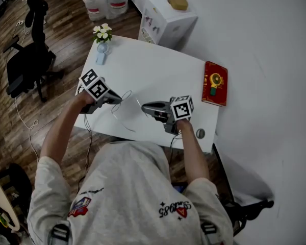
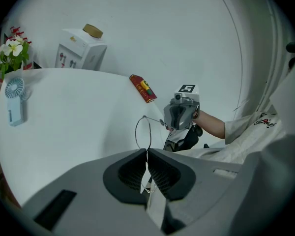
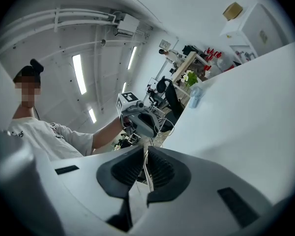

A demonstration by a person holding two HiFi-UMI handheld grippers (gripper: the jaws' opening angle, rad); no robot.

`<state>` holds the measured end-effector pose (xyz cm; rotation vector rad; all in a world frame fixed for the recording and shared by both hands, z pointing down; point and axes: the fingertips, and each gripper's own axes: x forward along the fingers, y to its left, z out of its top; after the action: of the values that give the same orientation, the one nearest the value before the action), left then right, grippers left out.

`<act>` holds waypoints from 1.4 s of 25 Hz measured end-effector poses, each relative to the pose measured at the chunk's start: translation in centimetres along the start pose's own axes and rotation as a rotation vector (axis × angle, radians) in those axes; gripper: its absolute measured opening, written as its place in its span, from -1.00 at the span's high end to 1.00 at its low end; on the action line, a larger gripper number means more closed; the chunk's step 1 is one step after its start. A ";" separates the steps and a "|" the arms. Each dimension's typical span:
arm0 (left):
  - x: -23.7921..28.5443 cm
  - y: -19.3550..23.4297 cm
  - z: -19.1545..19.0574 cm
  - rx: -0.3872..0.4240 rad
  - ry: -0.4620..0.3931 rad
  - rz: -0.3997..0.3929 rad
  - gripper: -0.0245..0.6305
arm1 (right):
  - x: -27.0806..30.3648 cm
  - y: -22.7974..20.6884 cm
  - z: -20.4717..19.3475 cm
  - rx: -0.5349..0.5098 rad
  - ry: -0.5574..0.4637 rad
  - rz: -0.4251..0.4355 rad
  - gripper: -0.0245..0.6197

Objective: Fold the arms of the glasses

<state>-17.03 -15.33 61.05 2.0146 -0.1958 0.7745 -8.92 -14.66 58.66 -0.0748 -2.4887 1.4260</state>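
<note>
the glasses (image 1: 123,106), thin and wire-framed, hang in the air above the near edge of the desk (image 1: 158,75), strung between the two grippers. the left gripper (image 2: 147,154) has its jaws clamped on the frame just beside one lens ring. the right gripper (image 3: 146,156) has its jaws down to a narrow slit with a thin wire pinched between them, seemingly an arm of the glasses. so the step in hand looks like the fold itself: one side steadies the frame, the other has the arm. the next move would call for swinging that arm inward about its hinge, gently, since the wire looks easy to bend.

at the desk's far left corner a small vase (image 1: 102,47) holds white flowers (image 1: 102,32). beyond the far edge a closed white box (image 1: 166,22) carries a tan thing (image 1: 177,1) on its lid; its contents cannot be seen. clear jugs (image 1: 107,1) with red caps stand on the floor near it.
</note>
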 end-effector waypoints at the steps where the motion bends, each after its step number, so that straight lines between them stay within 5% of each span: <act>1: 0.1 0.0 0.1 0.000 -0.002 0.000 0.88 | 0.1 -0.1 -0.2 0.001 0.004 0.000 0.83; 28: 2.7 -1.9 3.7 -0.014 -0.122 -0.083 0.88 | 3.7 -1.2 -0.3 0.004 -0.048 -0.039 0.91; 35: 1.5 -0.2 3.6 -0.063 -0.205 -0.038 0.88 | 1.0 -2.0 2.3 -0.073 -0.231 -0.160 0.91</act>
<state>-14.16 -17.90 60.50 2.0307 -0.2956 0.5314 -10.32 -17.42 59.51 0.2835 -2.6598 1.3447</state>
